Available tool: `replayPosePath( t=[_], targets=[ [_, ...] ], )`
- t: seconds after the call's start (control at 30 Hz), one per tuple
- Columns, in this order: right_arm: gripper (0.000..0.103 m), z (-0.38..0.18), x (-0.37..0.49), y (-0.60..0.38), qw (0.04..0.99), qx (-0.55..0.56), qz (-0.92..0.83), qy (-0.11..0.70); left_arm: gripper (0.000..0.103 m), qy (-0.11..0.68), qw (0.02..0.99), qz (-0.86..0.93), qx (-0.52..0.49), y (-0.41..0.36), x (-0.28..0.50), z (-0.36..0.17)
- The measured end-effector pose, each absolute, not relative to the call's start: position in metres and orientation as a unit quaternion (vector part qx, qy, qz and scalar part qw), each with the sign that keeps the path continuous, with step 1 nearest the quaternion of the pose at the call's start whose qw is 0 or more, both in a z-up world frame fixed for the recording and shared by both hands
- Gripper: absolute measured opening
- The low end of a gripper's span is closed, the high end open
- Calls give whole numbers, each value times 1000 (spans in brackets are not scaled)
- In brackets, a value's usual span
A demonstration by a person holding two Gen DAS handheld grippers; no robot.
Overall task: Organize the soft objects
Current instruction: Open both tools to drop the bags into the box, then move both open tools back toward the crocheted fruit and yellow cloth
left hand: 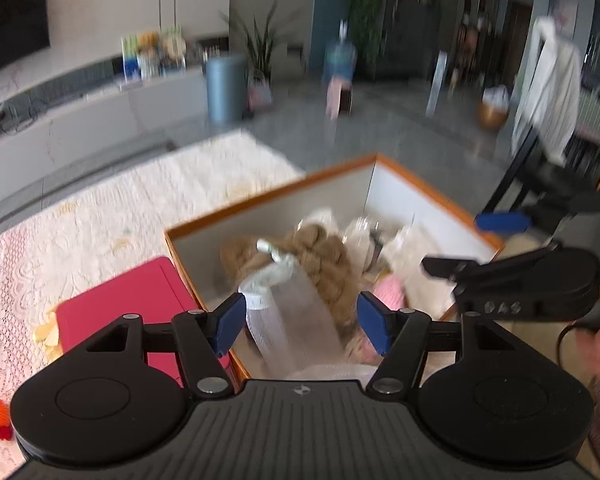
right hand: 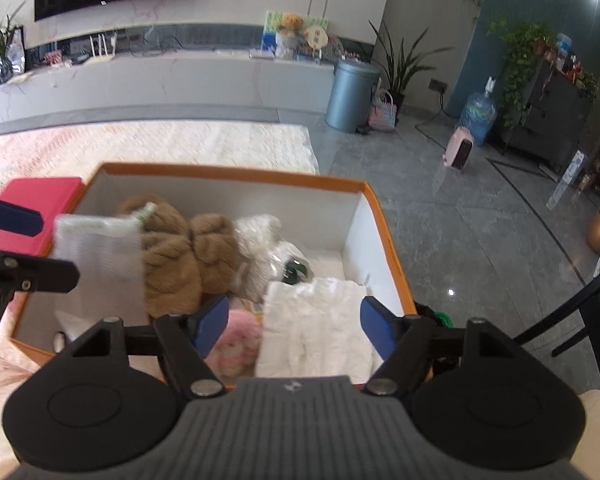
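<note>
Both the left gripper (left hand: 300, 320) and the right gripper (right hand: 290, 328) are held wide apart over the orange-rimmed box (right hand: 236, 174), where the soft toys (right hand: 180, 252) are piled. No writing can be read.

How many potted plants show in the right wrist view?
3, though more may be hidden. One potted plant stands at the far left on the TV ledge, a spiky plant behind the blue bin, and trailing greenery on the dark cabinet.
</note>
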State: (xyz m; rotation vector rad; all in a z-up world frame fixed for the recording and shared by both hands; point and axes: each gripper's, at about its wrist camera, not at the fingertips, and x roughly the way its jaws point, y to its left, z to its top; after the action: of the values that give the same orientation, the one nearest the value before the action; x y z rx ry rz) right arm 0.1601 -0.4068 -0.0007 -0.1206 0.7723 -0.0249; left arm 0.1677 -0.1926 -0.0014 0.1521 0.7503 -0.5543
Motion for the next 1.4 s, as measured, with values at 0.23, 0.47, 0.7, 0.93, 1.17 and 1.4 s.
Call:
replayPosePath(
  t=[0.23, 0.47, 0.7, 0.93, 1.17, 1.4],
  targets=[
    [85, 14, 132, -379, 940, 1, 2, 342, 78, 306, 923, -234, 22, -151, 133, 8],
    [85, 13, 109, -326, 944, 47, 37, 325, 78, 285, 943, -171, 11, -101, 107, 11],
    [85, 9, 86, -269, 952, 36, 58, 297, 78, 287, 952, -99, -35, -36, 88, 3],
    [86, 1, 71, -213, 955, -5, 88, 284, 78, 299, 951, -44, -66, 18, 68, -12],
    [86, -4, 69, -166, 953, -36, 123, 276, 78, 314, 944, -15, -96, 66, 52, -26],
    [84, -14, 81, -120, 945, -75, 157, 278, 78, 317, 940, -7, -125, 99, 58, -34]
  ],
)
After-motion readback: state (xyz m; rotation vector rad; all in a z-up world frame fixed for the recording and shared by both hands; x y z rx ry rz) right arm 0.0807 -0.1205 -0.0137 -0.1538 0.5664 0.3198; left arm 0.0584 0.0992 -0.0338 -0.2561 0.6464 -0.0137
